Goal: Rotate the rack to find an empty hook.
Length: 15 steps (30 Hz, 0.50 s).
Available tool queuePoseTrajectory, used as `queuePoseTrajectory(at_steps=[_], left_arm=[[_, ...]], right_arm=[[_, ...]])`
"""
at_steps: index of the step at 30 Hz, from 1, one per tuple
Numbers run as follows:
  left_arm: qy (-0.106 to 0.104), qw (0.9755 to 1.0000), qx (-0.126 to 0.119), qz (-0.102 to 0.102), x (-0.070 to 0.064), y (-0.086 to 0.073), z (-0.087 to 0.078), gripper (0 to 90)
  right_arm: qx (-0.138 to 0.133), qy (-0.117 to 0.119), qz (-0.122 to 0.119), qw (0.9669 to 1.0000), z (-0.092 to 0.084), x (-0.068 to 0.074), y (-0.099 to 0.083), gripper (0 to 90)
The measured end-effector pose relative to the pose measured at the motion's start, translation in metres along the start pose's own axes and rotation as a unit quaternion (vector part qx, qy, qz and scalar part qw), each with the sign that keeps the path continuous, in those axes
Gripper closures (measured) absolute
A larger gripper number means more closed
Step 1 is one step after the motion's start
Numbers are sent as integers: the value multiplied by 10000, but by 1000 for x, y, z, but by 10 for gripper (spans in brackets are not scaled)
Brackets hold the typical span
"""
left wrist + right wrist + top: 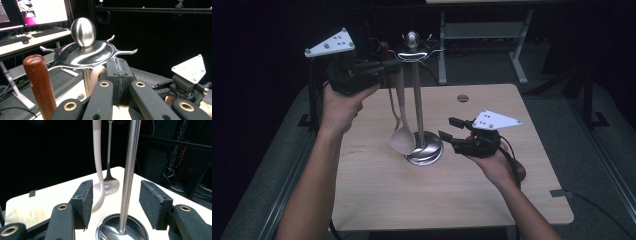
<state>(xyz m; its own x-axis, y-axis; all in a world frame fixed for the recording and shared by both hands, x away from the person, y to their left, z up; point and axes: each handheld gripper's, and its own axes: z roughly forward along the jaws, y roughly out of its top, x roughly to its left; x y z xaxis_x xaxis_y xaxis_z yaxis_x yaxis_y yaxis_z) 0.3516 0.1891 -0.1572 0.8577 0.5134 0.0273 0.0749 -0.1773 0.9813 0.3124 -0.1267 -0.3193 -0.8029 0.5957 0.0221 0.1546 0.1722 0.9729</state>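
Observation:
A chrome utensil stand (418, 100) rises from a round base (426, 150) on the wooden table; its egg-shaped knob (83, 31) tops a dish with hooks. A pale pink ladle (402, 141) and a thin metal spoon (110, 182) hang beside the pole (128, 170). My left gripper (393, 65) is raised to the stand's top, jaws shut pad to pad (118, 75). The ladle's handle top (97, 73) curves just beside the pads; I cannot tell if it is pinched. A red-brown wooden handle (40, 85) stands at the gripper's left. My right gripper (447, 127) is open, its pads either side of the pole (115, 200), touching nothing.
The table (492, 190) has a round grommet hole (462, 98) at the back and a tape piece (560, 193) at its right edge. A grey desk frame (482, 30) stands beyond it. Monitors (42, 10) and keyboards sit on a far desk.

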Motion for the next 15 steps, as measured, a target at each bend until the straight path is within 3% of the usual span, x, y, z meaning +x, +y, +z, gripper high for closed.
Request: queuePoseTrajectory(at_steps=[15], left_arm=[[66, 10000, 14, 67, -2, 0, -5, 900]], right_arm=[[22, -30, 29, 10000, 0, -1, -1, 441]])
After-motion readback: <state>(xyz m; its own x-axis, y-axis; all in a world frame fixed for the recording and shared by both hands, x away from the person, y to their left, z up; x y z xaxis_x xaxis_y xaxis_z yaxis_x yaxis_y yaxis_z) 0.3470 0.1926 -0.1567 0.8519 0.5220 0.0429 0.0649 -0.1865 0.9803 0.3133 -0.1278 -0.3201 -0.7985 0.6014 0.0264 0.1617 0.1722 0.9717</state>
